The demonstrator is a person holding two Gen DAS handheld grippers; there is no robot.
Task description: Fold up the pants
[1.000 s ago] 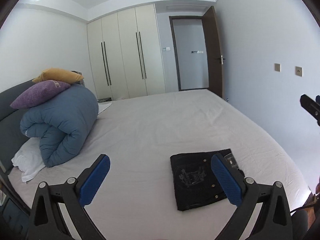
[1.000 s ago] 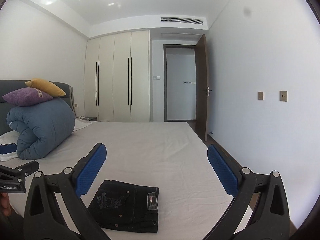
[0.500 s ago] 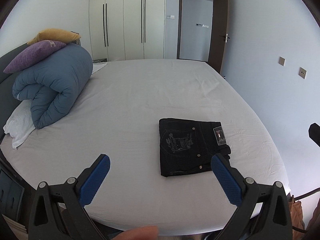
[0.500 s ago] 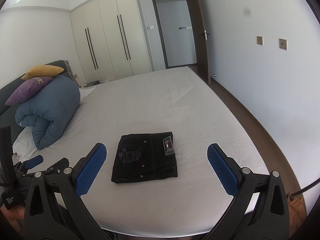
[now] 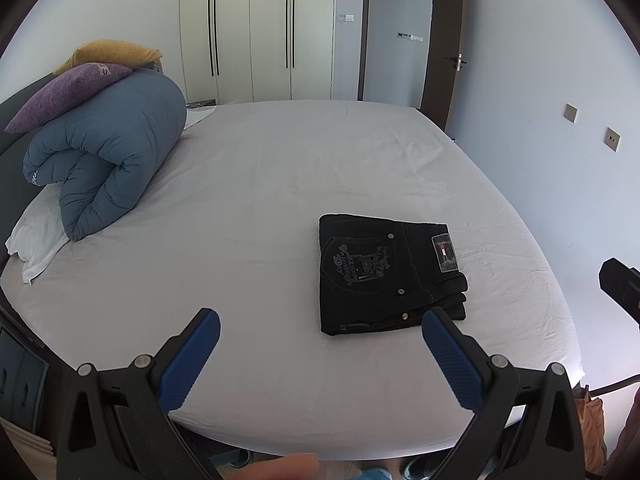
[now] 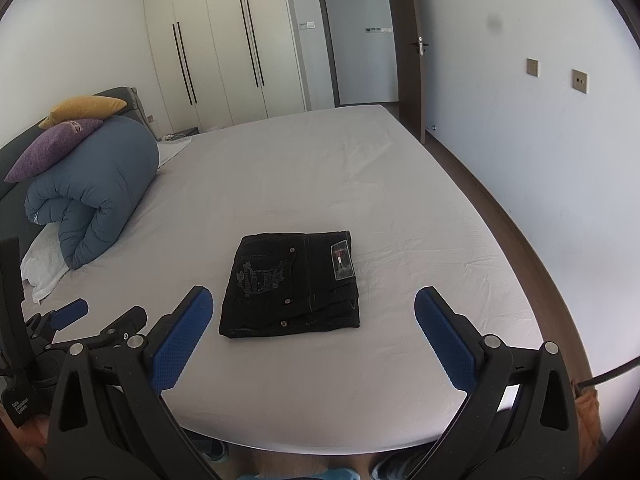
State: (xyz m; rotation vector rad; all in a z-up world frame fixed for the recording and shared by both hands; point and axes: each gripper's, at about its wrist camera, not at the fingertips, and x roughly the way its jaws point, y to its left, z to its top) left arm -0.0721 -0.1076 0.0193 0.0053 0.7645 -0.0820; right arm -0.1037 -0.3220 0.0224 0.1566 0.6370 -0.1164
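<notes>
Both tools, left tool (image 5: 320, 354) and right tool (image 6: 306, 330), are hovering wide open (holding nothing) above the bed's (image 5: 260, 184) near edge, where folded black pants (image 5: 386, 276) are lying

The folded pants (image 5: 390, 276) lie on the bed (image 5: 260, 184), near its front edge. A rolled duvet (image 5: 108, 160) sits far left with two pillows (image 5: 68, 88) on top. Wardrobes (image 5: 256, 28) stand behind the bed.
</notes>
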